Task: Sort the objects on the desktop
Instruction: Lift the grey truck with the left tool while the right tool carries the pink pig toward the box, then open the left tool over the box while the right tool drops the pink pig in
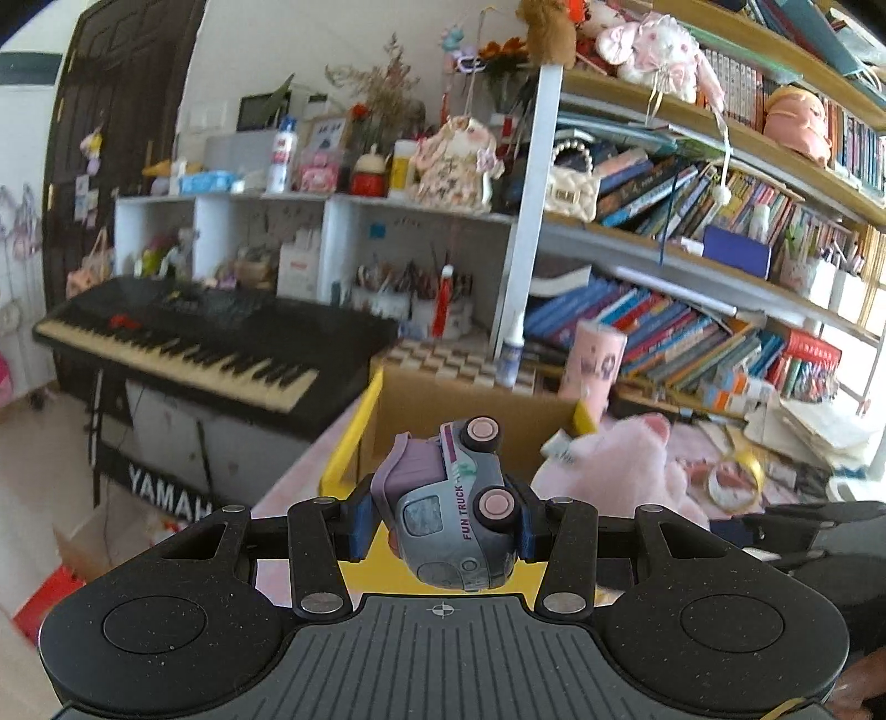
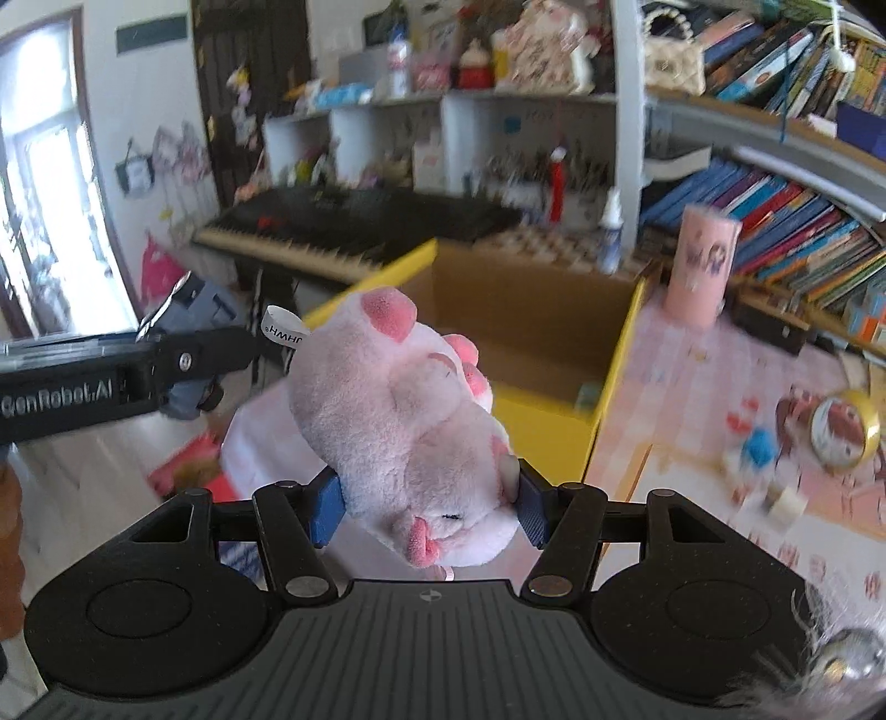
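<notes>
Left hand-held gripper [image 1: 443,526] tilts gently downward, pads clamped on a toy truck [image 1: 451,515] lying on its side, above the yellow-edged box [image 1: 354,432]; right hand-held gripper [image 2: 429,507] pitches steeper, squeezing a pink plush [image 2: 410,421] over the box's near rim, beside the desk [image 2: 692,387]

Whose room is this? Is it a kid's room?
Probably a child's bedroom or playroom: shelves packed with books, stuffed toys up top, and a piano keyboard beside the desk.

Right gripper [image 2: 429,512] clamped on pink plush toy [image 2: 410,426], yellow-edged cardboard box [image 2: 609,376] behind
</notes>
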`<action>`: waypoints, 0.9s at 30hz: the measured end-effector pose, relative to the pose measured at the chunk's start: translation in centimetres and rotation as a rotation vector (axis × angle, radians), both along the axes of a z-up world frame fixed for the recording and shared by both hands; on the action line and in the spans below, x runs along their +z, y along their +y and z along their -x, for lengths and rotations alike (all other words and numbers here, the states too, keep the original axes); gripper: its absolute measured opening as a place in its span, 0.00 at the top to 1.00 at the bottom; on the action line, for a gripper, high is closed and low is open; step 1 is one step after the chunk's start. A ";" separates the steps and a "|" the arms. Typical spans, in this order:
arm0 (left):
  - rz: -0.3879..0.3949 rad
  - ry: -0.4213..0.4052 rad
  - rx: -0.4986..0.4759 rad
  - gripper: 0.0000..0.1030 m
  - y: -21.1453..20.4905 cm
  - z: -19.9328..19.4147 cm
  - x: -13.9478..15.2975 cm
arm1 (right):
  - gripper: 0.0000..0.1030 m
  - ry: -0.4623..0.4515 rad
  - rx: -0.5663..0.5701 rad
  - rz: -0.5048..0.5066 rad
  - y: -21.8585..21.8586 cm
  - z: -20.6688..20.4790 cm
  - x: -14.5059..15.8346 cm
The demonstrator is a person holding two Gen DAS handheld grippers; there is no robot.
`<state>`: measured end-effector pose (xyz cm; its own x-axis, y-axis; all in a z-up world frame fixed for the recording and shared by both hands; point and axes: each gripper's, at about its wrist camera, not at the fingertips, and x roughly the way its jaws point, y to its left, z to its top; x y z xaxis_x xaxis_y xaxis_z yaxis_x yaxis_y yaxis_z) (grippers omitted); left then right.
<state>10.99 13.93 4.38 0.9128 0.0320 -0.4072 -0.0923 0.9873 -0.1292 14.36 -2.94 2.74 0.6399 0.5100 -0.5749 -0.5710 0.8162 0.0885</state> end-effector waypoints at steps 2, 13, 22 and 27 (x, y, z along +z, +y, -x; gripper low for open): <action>-0.010 -0.011 0.000 0.56 -0.1 -1.8 0.4 | 0.44 -0.019 -0.018 -0.028 -0.3 -2.1 0.9; -0.094 0.086 -0.015 0.56 -1.4 -10.8 -2.4 | 0.43 -0.052 -0.075 -0.030 0.0 -14.0 1.5; -0.133 0.258 -0.064 0.56 -3.6 -15.6 -6.9 | 0.43 0.037 0.083 0.146 4.6 -20.6 -2.5; -0.119 0.325 -0.076 0.56 -3.6 -16.2 -8.1 | 0.42 0.091 0.151 0.234 6.0 -22.3 -4.2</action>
<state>27.20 10.36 -3.77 0.7377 0.0336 -0.6743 -0.0356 0.9993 0.0108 36.70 3.05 -1.50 0.5074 0.4421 -0.7396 -0.6860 0.7267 -0.0362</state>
